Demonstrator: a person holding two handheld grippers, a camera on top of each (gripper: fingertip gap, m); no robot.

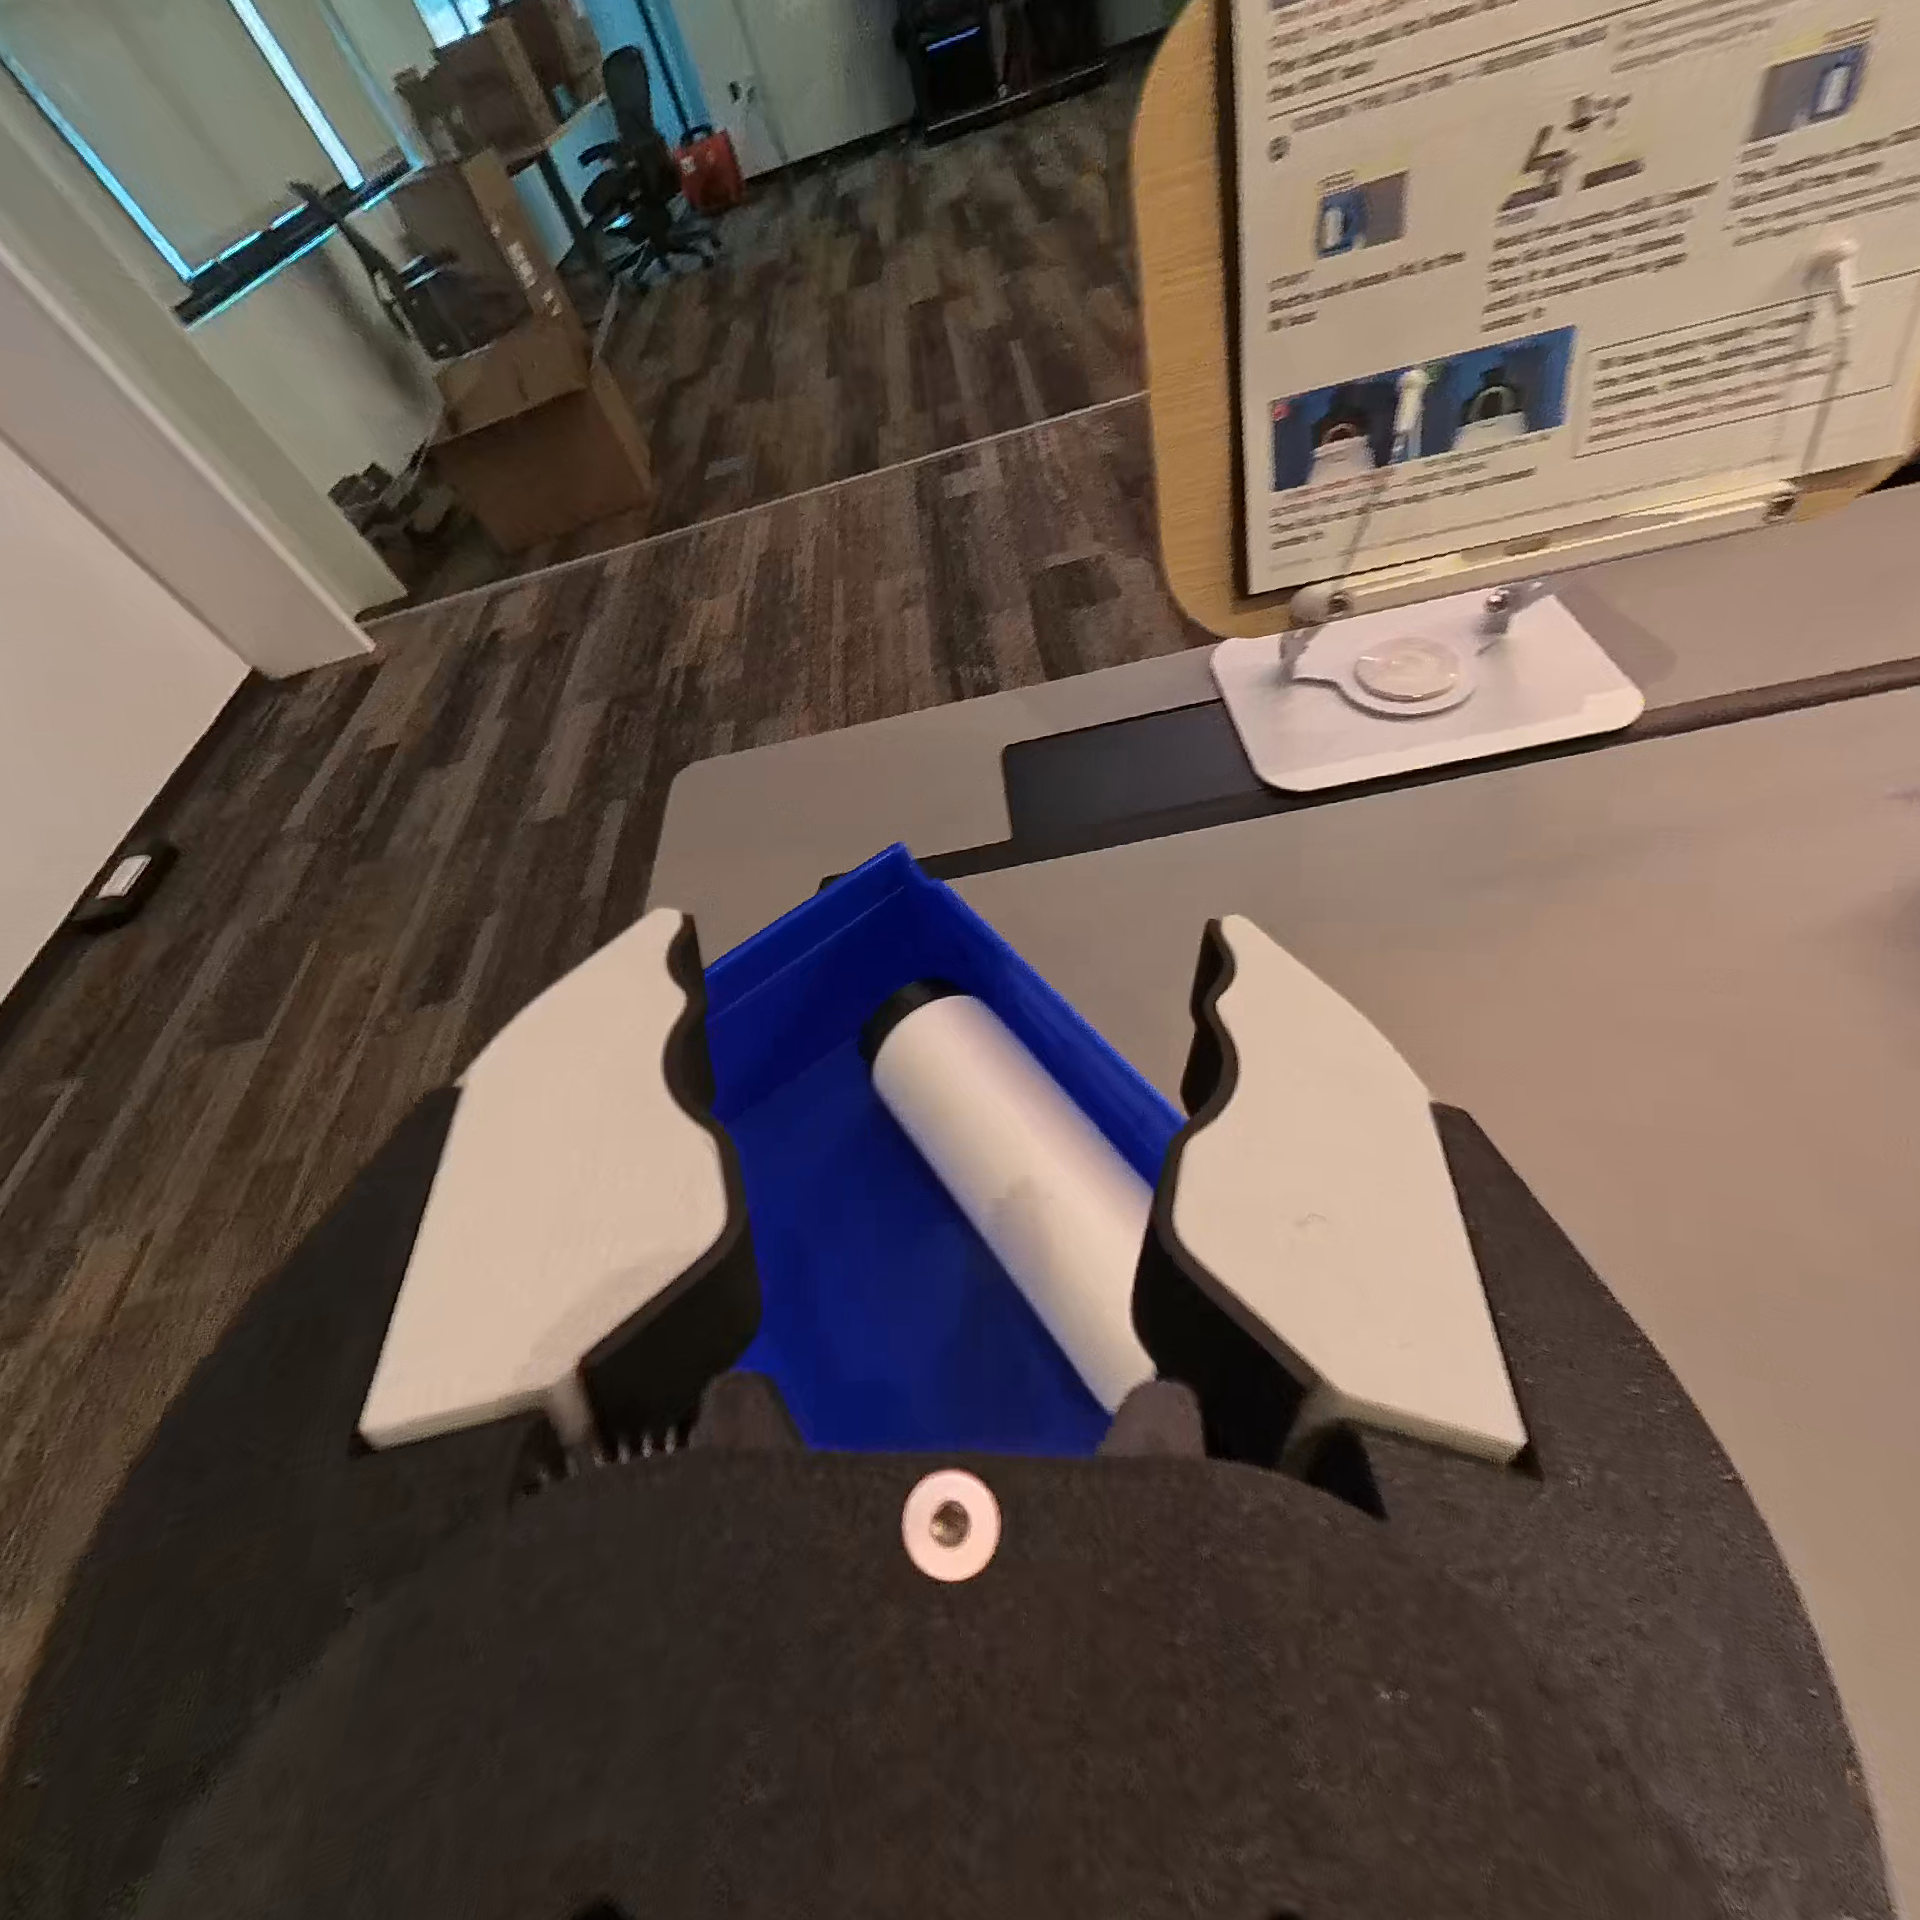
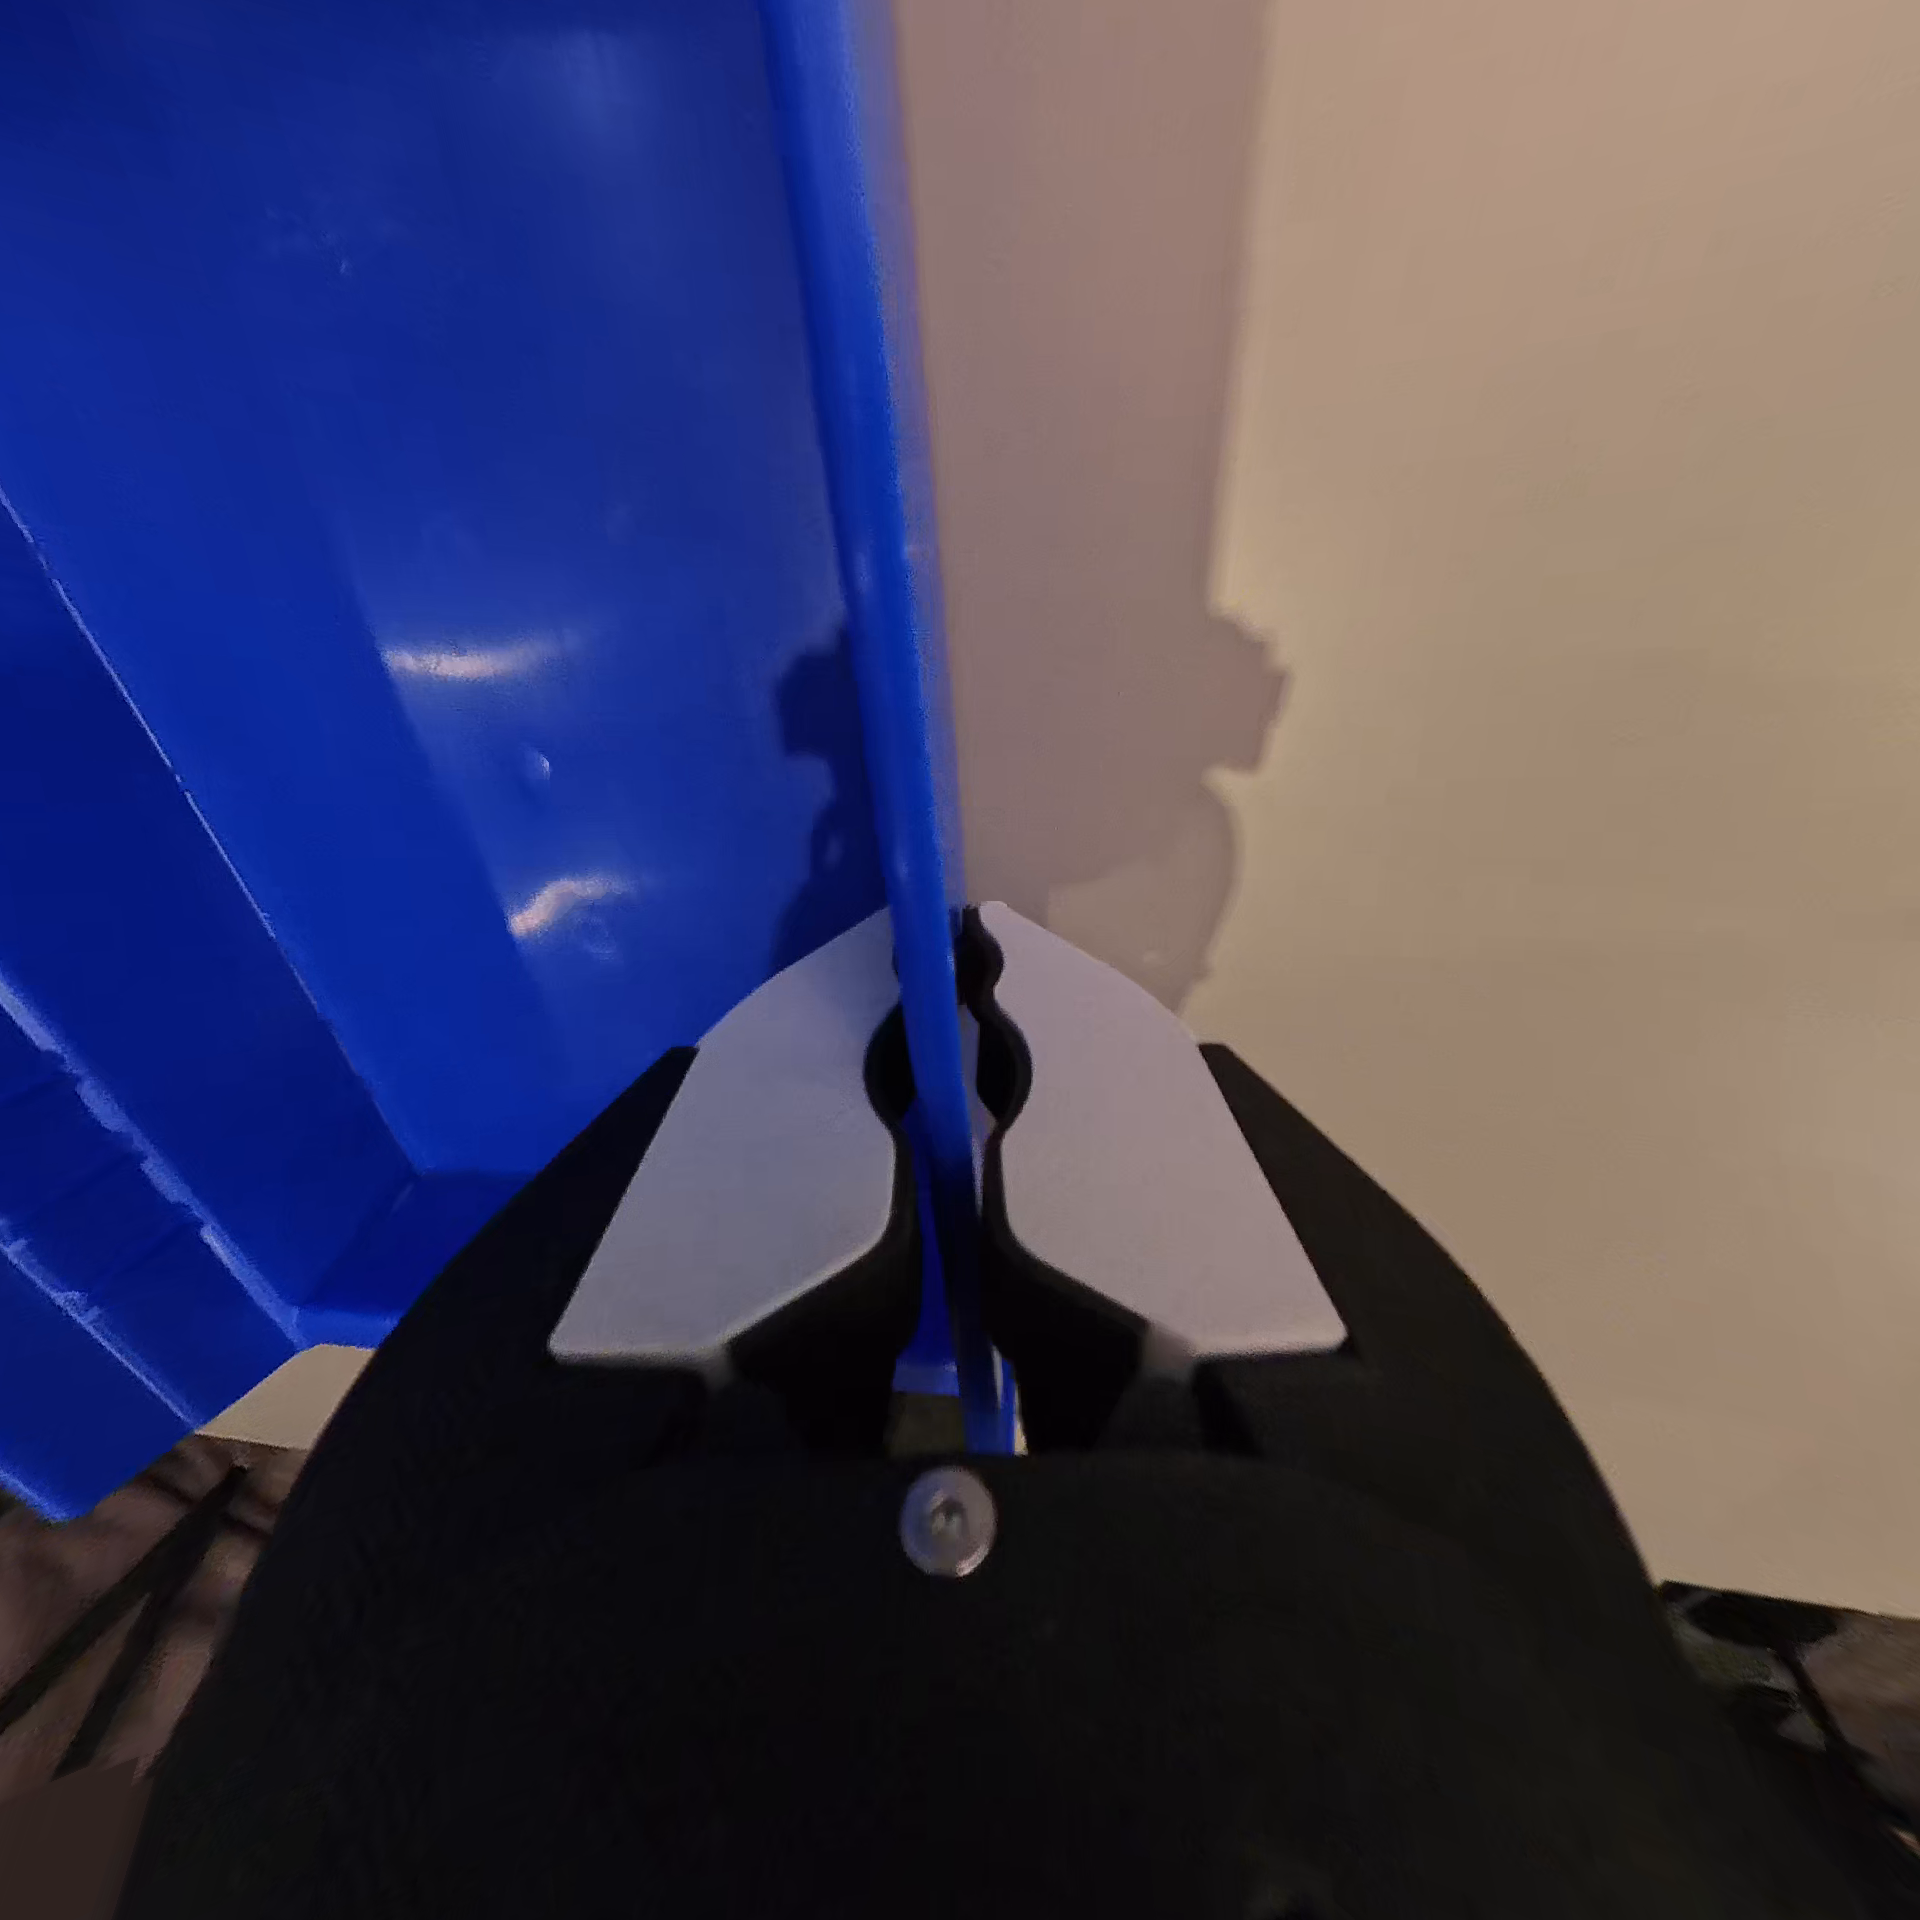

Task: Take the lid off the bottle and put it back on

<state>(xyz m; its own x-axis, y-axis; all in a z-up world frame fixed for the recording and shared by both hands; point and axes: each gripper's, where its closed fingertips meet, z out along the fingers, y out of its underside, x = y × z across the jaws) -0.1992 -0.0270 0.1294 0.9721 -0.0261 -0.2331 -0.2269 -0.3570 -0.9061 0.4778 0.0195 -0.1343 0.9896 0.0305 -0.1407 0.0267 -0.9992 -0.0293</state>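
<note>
A white bottle [image 1: 1013,1174] with a black lid [image 1: 902,1006] lies on its side in a blue bin [image 1: 852,1247] on the grey table. The lid points away from me. My left gripper [image 1: 945,966] is open and empty, held above the bin with the bottle between its fingers in the view. My right gripper [image 2: 940,935] is shut on the bin's right wall [image 2: 831,520], one finger inside and one outside. The bottle does not show in the right wrist view.
A white stand [image 1: 1423,696] with an instruction sheet on a wooden board [image 1: 1558,281] is at the table's far side. The table's left edge [image 1: 665,831] drops to a wood-pattern floor with cardboard boxes [image 1: 540,416] and office chairs [image 1: 634,177].
</note>
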